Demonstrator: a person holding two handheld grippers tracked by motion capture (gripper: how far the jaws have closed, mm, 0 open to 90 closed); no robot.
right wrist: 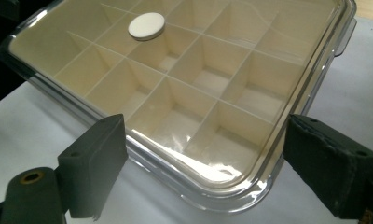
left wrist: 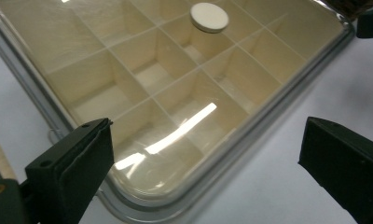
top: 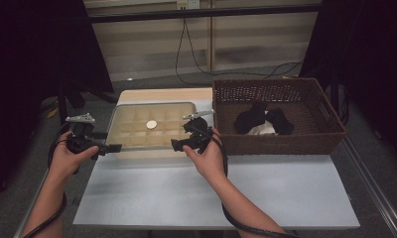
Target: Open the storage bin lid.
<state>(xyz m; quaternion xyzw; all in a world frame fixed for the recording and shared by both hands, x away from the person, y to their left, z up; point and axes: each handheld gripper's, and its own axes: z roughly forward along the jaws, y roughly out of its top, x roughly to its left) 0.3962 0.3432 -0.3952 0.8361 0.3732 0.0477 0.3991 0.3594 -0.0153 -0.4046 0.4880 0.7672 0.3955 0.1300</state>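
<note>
A cream box (top: 121,117) divided into several compartments lies on the white table under a clear lid (left wrist: 231,156) with a white round knob (top: 151,124). My left gripper (top: 112,147) is at the box's near left corner, and in the left gripper view it (left wrist: 208,140) stands open, its jaws astride that corner. My right gripper (top: 174,145) sits at the near right corner. In the right gripper view it (right wrist: 203,135) is open too, with the lid's rounded corner (right wrist: 222,189) between the jaws. The knob (right wrist: 146,25) lies beyond them. Neither gripper grips anything.
A brown wicker basket (top: 281,139) stands to the right of the box, holding black cloths (top: 251,118) and a white one (top: 262,130). The table (top: 266,188) has bare surface in front of me. A cable (top: 186,49) hangs behind the table.
</note>
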